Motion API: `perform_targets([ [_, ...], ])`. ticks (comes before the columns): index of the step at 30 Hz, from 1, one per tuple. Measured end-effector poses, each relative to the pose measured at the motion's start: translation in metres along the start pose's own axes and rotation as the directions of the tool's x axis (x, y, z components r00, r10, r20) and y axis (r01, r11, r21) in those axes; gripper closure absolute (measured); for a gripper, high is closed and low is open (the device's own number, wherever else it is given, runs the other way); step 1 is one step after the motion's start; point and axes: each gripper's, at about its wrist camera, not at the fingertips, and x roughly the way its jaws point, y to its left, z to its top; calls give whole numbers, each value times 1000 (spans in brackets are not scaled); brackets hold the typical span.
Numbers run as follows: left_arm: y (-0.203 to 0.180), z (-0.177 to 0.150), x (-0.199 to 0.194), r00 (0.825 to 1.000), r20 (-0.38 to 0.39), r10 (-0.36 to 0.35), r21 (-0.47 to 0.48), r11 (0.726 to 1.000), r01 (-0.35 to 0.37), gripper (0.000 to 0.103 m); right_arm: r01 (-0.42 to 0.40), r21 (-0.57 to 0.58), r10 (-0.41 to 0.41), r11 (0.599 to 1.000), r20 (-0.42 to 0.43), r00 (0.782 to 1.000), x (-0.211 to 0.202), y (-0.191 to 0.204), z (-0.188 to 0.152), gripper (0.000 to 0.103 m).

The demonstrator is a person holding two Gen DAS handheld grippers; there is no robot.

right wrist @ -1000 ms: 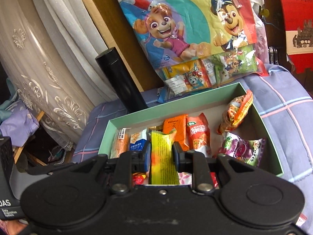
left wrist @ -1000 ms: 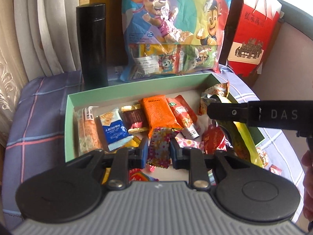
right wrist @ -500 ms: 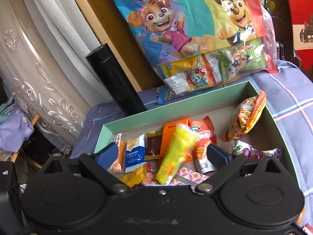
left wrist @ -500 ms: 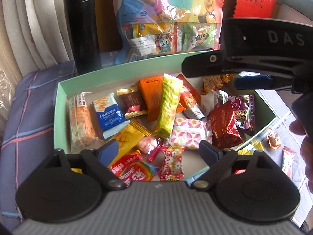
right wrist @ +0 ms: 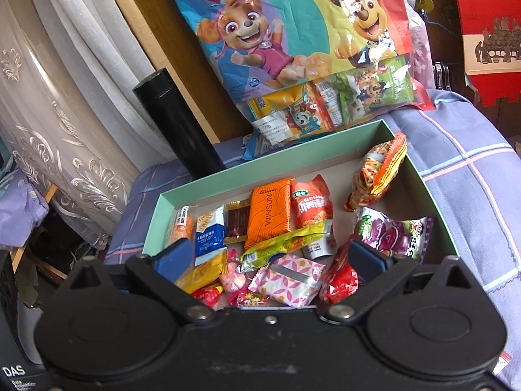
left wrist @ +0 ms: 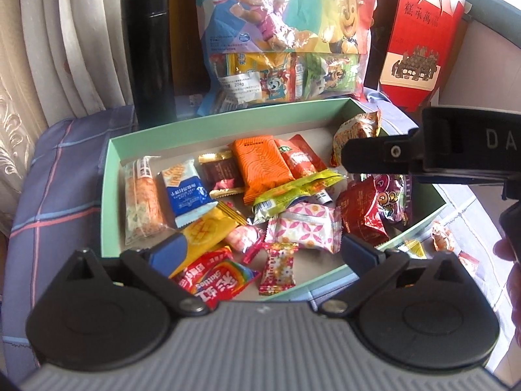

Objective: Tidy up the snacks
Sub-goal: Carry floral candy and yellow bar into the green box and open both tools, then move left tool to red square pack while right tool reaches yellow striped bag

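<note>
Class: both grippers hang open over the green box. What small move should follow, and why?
Probably swing the right gripper out to the small orange-wrapped snack lying on the checked cloth beside the mint-green cardboard box. Both grippers are open and empty, the left gripper too, and a few wrappers sit outside the box.

a home, by the look of it: white embroidered curtains [right wrist: 62, 150] fill the left of the frame, and a blue plaid cloth [left wrist: 58, 176] covers the soft surface at centre. a cartoon-puppy snack bag [left wrist: 286, 36] leans at upper centre, beside a black flask [left wrist: 148, 55] and a red gift bag [left wrist: 420, 36] at upper right.
</note>
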Motion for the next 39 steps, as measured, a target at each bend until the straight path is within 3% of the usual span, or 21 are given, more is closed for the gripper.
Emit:
perform_targets([
  [8,-15,-9,-20,1000,5,-21,1,1000,21,0,31,22,-31,999,17,999,-36,-9,-19,0],
  [17,-49,-30,-26,999,-18,-43,74,996,44,0,89,109,-93,990,28,995,-75,-54,-49,0],
  [27,-86,-50,7,994,-101,-31,146,988,46,0,145,217,-150,965,10,989,-100,-118,-95,0],
  [39,-121,-59,52,989,-144,45,224,974,-12,0,125,264,-120,957,-33,992,-79,-133,-114,6],
])
